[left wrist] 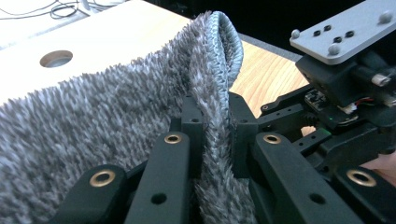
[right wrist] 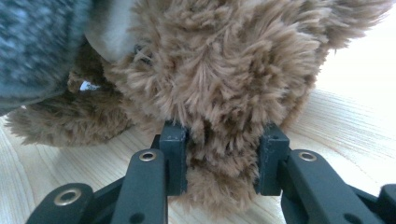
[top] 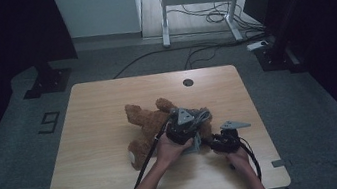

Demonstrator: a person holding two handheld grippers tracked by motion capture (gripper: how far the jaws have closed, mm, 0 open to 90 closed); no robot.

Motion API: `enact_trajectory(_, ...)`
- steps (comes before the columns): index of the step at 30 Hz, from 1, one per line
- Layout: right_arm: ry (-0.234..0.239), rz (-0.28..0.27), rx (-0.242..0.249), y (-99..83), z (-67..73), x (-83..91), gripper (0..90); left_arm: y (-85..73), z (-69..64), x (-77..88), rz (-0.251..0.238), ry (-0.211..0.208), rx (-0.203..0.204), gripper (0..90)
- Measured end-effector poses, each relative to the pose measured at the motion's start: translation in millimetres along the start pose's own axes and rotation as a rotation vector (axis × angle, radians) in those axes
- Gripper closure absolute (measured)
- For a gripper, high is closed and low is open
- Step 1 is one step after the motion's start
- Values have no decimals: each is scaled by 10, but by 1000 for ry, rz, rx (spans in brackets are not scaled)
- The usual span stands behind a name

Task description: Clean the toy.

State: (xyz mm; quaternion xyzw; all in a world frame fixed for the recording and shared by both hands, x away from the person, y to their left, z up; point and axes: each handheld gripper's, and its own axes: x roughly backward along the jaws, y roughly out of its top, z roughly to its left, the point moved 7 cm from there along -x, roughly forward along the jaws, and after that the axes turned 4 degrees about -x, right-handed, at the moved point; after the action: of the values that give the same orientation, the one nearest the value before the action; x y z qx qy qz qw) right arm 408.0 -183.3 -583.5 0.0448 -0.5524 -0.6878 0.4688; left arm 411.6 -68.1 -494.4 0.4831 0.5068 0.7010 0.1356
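The brown teddy bear (top: 148, 128) is lying mid-table, light and squashy. The right gripper (right wrist: 219, 161) is pinching a plush limb; the left gripper (left wrist: 215, 135) is clamping the grey fleece garment (left wrist: 93, 121) by its hemmed edge, the firmest hold.

A brown teddy bear (top: 148, 128) lies mid-table (top: 109, 184). The left gripper (top: 181, 125) sits on its right side, the right gripper (top: 226, 139) just right of it.
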Motion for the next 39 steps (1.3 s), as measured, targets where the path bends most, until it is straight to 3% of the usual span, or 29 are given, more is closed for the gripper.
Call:
enact_trajectory(1, -3, 0, -1, -1, 4, -1, 633, -4, 35, 18, 9, -1, 19, 802)
enact_trajectory(8, -5, 0, 5, 5, 15, 2, 633, -42, 164, 103, 23, 18, 49, 802)
enact_trajectory(11, -4, 1, 2, 3, 10, 4, 633, -92, 267, 137, 37, 67, 60, 803)
enact_trajectory(12, -3, 2, 3, 2, 9, 4, 633, -156, 364, 150, 51, 75, 88, 802)
enact_trajectory(16, 0, -1, 2, 6, 10, 3, 634, -204, 461, 179, 34, 43, 131, 803)
enact_trajectory(21, 2, 0, 2, 8, 12, 6, 634, -13, 448, 164, -3, 31, 90, 803)
enact_trajectory(26, 0, 1, 1, 6, 11, 8, 634, 268, 312, -63, -6, 2, 54, 802)
enact_trajectory(32, -4, 3, 1, 2, 8, 7, 634, 210, 278, -271, 51, -12, 56, 800)
enact_trajectory(34, -7, 7, 6, -1, 9, 4, 634, 144, 349, -249, 57, -21, 99, 799)
enact_trajectory(36, -8, 7, 8, -1, 13, 3, 634, 130, 378, -225, 64, -10, 99, 800)
enact_trajectory(37, -12, 8, 13, -1, 19, 1, 634, 91, 455, -174, 88, 34, 88, 800)
enact_trajectory(39, -13, 10, 11, -2, 19, 2, 635, 59, 502, -149, 105, 57, 88, 801)
